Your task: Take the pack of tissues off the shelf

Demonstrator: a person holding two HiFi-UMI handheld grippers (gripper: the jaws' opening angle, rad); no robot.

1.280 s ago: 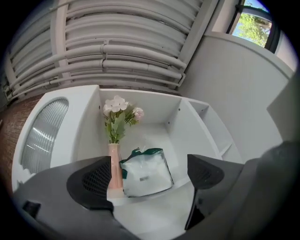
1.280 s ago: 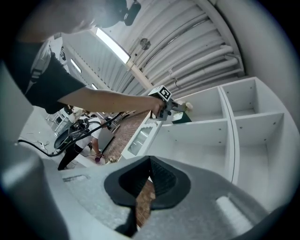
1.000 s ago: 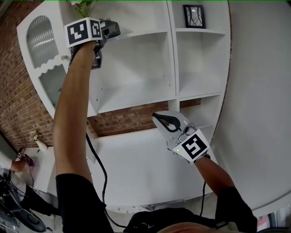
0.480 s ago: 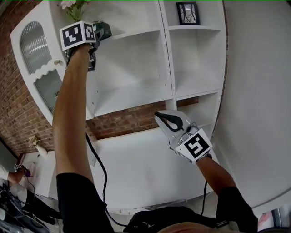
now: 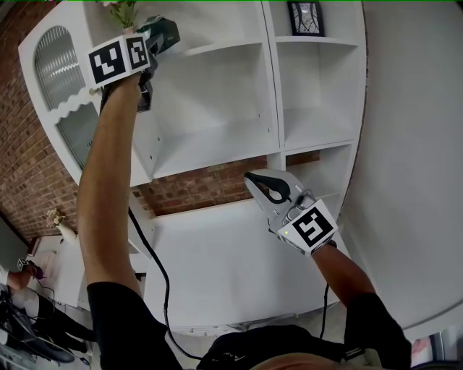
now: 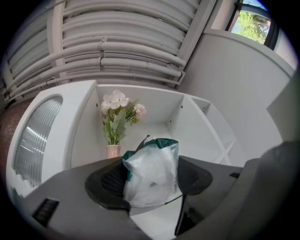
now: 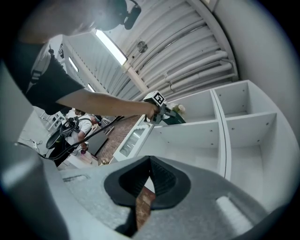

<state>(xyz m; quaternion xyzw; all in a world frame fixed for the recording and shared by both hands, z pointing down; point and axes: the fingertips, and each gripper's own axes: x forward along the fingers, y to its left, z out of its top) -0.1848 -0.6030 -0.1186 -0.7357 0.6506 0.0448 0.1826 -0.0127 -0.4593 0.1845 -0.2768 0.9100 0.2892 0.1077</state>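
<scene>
The pack of tissues [image 6: 152, 173], clear plastic with a dark green top, sits squeezed between the black pads of my left gripper [image 6: 152, 180]. The jaws are closing on it. In the head view that gripper [image 5: 165, 35] is raised high on an outstretched arm at the top shelf [image 5: 217, 48], with the green pack [image 5: 160, 30] at its tip. My right gripper [image 5: 260, 189] hangs lower, in front of the white counter [image 5: 217, 267]. Its jaws [image 7: 149, 180] are shut with nothing between them.
A pink vase of flowers [image 6: 114, 151] stands at the back of the same shelf, just behind the pack. A framed picture [image 5: 304, 18] sits in the top right compartment. A cabinet door with ribbed glass [image 5: 58, 65] is at the left, and brick wall [image 5: 202, 189] lies below the shelves.
The left gripper's jaws have come in on the pack, and it now shows green at the gripper's tip, slightly out from the shelf. The right gripper has barely moved.
</scene>
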